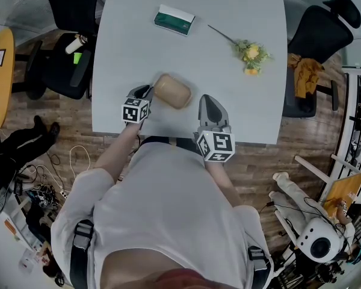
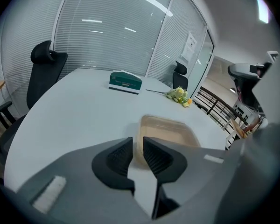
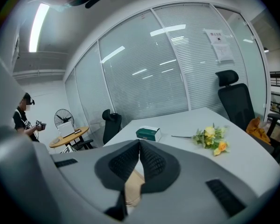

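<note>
Beige is what fills the narrow gap of my left gripper (image 2: 136,146): the jaws are almost together, and the near wall of a pale beige open container with rounded corners (image 2: 170,130) stands between them, so I judge that they are clamped on that thin wall. The rest of the container lies ahead of these jaws and a little to their right, on the white table (image 1: 240,110), near the edge on my side. My right gripper (image 3: 140,146) has its jaws pressed together at the tips with nothing between them; a bit of the beige shows only through the opening below the tips. Far ahead of both jaws lie a dark green tissue box (image 1: 174,18) and a small bunch of yellow flowers (image 1: 251,54), well apart from the container. The risk I see is the grip itself: holding by one thin wall only, the container may tilt or slip out of the left jaws. Being close to the table edge, it may then fall to the floor, and my closed right jaws give it no support.
</note>
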Demonstrator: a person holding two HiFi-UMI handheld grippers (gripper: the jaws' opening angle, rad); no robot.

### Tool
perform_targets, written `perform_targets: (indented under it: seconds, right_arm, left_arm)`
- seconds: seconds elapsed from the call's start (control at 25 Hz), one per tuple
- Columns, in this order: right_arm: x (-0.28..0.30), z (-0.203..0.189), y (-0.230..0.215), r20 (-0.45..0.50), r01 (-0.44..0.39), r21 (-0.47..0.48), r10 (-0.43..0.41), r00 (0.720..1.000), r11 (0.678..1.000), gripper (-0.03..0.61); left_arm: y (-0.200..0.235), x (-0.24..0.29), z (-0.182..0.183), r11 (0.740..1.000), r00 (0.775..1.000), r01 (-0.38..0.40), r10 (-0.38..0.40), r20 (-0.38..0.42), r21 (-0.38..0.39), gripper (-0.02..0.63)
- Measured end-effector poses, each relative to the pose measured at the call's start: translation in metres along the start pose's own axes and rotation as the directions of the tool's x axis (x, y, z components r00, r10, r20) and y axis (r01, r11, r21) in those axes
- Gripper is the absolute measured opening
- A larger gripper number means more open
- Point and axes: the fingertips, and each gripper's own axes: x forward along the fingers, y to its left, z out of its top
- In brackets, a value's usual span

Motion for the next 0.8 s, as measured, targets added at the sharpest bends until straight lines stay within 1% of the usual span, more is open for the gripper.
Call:
perform_targets:
  seconds: [0.2,0.44,0.64,0.8]
  right_arm:
    - [0.0013,-0.0007,-0.0014,-0.002,-0.001,0.004,0.001,1.000,1.000,0.009]
    - [-0.0009,-0.0007,-0.0017,0.002,0.002,0.002,-0.002,1.000,1.000,0.009]
    - [-0.0014,-0.0032,-0.0026,0.002,0.002,0.017,-0.002,1.000,1.000,0.009]
    - [-0.0028,-0.0019,-0.0012,0.009,0.001,0.020,-0.001,1.000,1.000,0.009]
  left_arm:
    - [-0.0002,0.0024,-0.0003,1.000,1.000,0.006,-0.006,-0.002,-0.016,0.078]
    - [-0.0020,0.0028,-0.0009,0.999,1.000,0.019,-0.019,0.006,-0.039,0.051]
    - [-0.0009,0.0039,-0.0017,0.996,0.999,0.030,-0.028,0.014,-0.090,0.043]
    - [-0.0004,0.0029,-0.0011,0.996,1.000,0.024,-0.023,0.011,-0.088,0.037]
